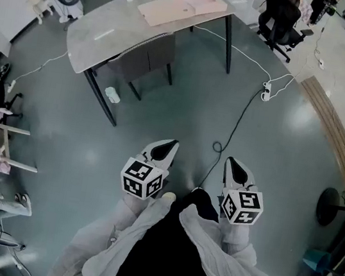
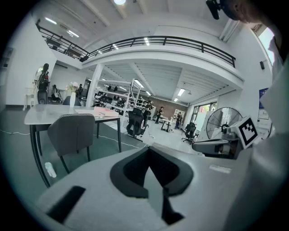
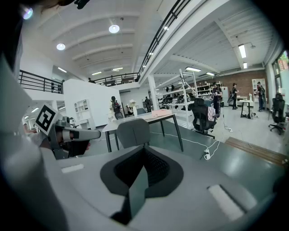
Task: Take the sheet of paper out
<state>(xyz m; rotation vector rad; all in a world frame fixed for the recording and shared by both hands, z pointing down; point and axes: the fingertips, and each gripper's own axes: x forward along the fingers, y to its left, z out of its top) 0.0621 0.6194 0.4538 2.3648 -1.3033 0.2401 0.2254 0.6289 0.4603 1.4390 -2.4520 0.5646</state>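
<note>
While the left hand-held gripper (image 1: 170, 147) and right hand-held gripper (image 1: 234, 164) are closed and empty, nothing looks begun: the pink papers (image 1: 183, 6) lie on the counter (image 1: 96, 44), well ahead of both.

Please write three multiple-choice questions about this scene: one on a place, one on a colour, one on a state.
1. What does the pink paper lie on? A the floor; B the grey table; C a chair.
2. What colour is the chair at that table? A red; B grey; C yellow.
3. How do the jaws of the left gripper stand? A together, empty; B wide apart; C closed on paper.
Key: 1 B, it rests on the tabletop; 2 B, its back shows grey; 3 A, they meet with nothing between.
</note>
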